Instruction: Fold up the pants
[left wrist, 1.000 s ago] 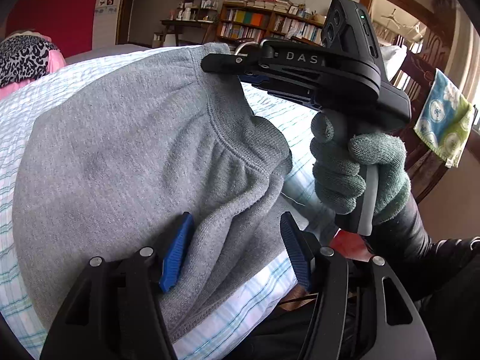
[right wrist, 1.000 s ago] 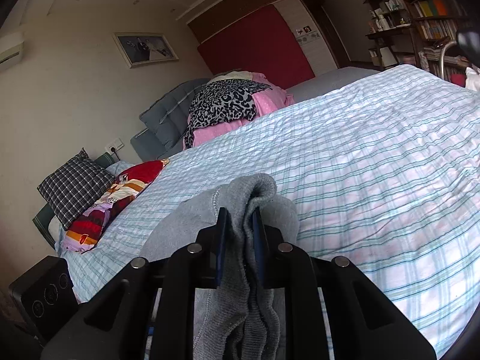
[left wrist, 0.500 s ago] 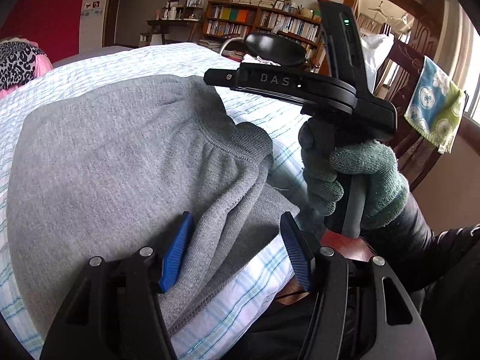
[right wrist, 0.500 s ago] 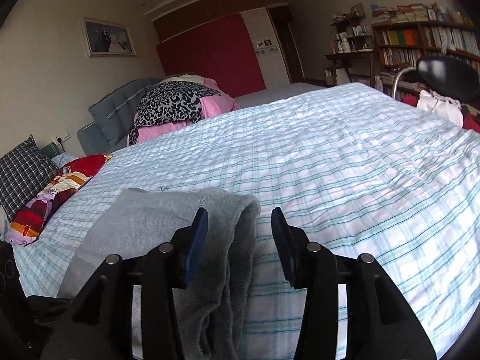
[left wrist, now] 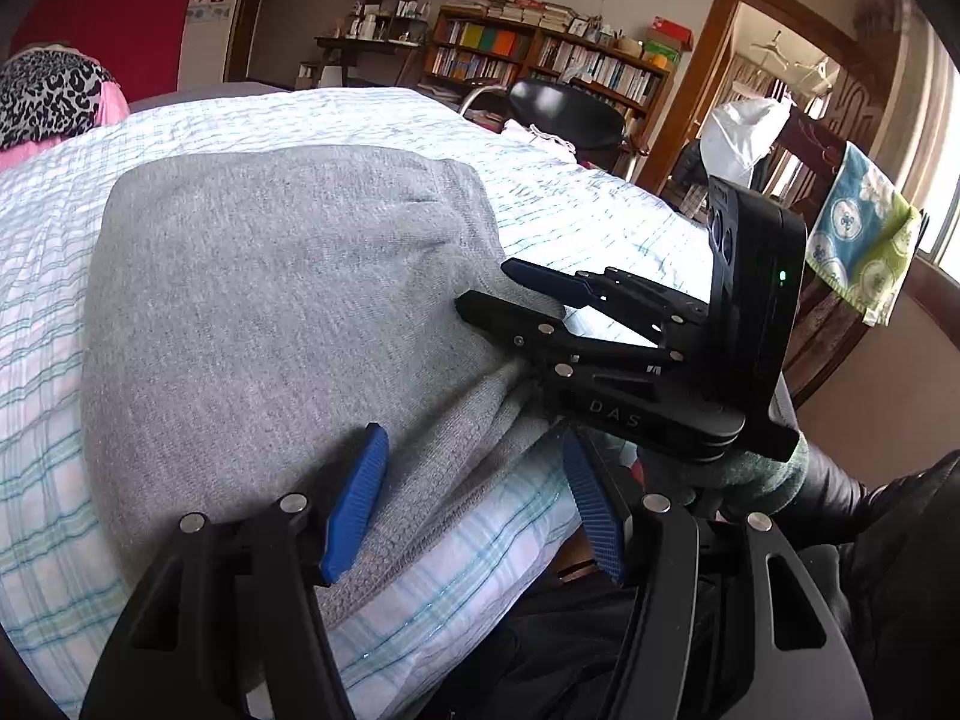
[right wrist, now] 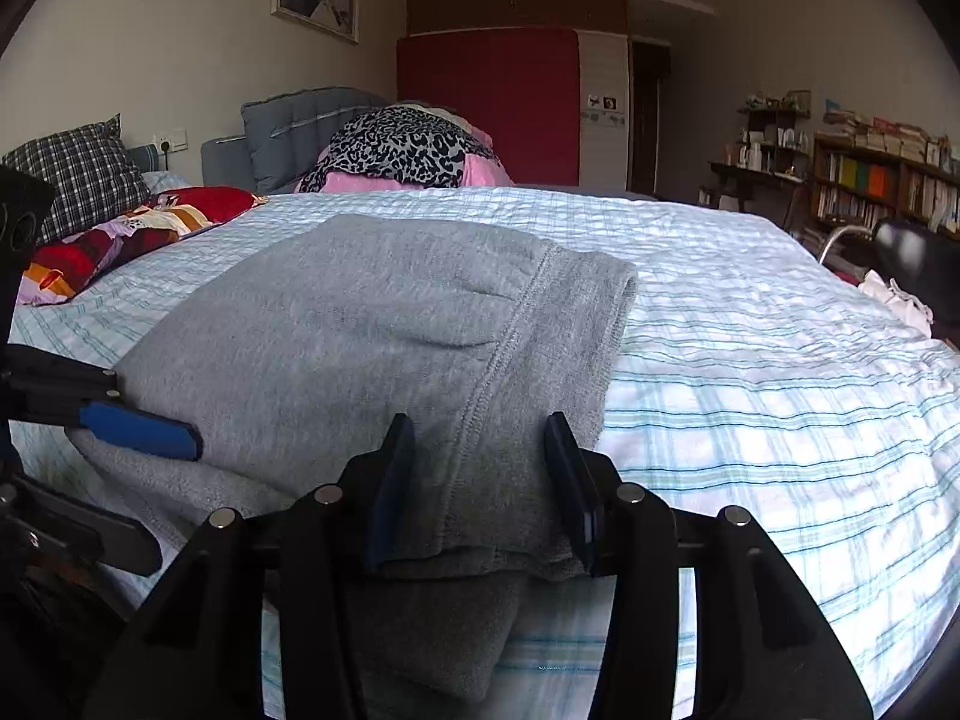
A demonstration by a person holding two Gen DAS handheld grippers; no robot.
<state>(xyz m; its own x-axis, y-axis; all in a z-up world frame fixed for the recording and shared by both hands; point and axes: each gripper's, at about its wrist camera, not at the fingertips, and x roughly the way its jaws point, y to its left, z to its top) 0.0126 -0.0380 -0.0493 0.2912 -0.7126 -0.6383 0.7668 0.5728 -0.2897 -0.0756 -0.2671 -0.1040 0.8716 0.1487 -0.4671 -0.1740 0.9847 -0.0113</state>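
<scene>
Grey sweatpants (left wrist: pixel 270 312) lie folded in a thick flat stack on the checked bedsheet (left wrist: pixel 576 210); they also show in the right wrist view (right wrist: pixel 372 330). My left gripper (left wrist: pixel 474 504) is open, its blue pads either side of the stack's near edge. My right gripper (right wrist: pixel 480 480) is open around the waistband end, low on the fabric. The right gripper also shows in the left wrist view (left wrist: pixel 516 294), jaws apart at the pants' right edge. The left gripper's blue fingertip (right wrist: pixel 144 429) rests at the stack's left edge.
Pillows, a red patterned cloth (right wrist: pixel 120 228) and a leopard-print garment on pink bedding (right wrist: pixel 408 150) lie at the bed's head. A black chair (left wrist: pixel 564 114) and bookshelves (left wrist: pixel 540 60) stand beyond the far bed edge. A towel (left wrist: pixel 858 240) hangs on a wooden chair at right.
My right gripper opened, let go of the waistband it held raised, and came down; the pants settled flat into a folded stack. My left gripper stayed open at the near edge.
</scene>
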